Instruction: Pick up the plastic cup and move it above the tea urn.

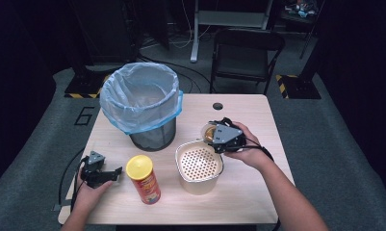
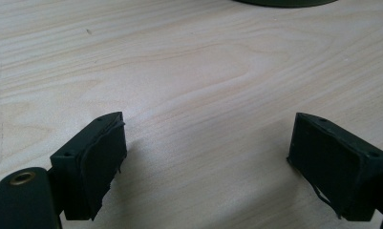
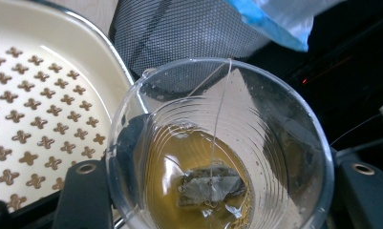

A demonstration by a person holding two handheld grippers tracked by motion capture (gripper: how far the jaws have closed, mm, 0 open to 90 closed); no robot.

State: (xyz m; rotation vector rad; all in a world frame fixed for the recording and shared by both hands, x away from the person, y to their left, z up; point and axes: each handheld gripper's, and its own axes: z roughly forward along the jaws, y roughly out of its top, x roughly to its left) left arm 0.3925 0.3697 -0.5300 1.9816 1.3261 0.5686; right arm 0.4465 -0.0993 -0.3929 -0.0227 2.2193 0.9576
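On the light wooden desk (image 1: 258, 192) stands the largest item, a mesh waste bin (image 1: 147, 108) lined with a pale blue bag (image 3: 275, 21), at the far left. Just right of and nearer than the bin sits a cream container (image 1: 199, 166) with a perforated insert inside it; in the right gripper view its cross-shaped holes (image 3: 36, 109) lie to the left of the cup. A red snack can (image 1: 143, 179) with a yellow lid stands upright near the front edge, left of the container and apart from it.

The right gripper (image 1: 218, 135) is held in the person's right hand (image 1: 248, 149) above the desk, over the far right rim of the cream container. Its jaws are closed on a clear plastic cup (image 3: 218, 148), one jaw on each side of the cup wall. The cup is tilted and holds amber liquid with a tea bag (image 3: 210, 188) lying in it; the bag's string (image 3: 220, 109) runs up over the far rim. Whether the cup touches the container's rim cannot be settled from these views.

The left gripper (image 1: 114, 172) rests low at the front left of the desk, just beside the snack can but apparently not touching it. Its jaws stand wide apart with only bare wood (image 2: 203, 157) between them.
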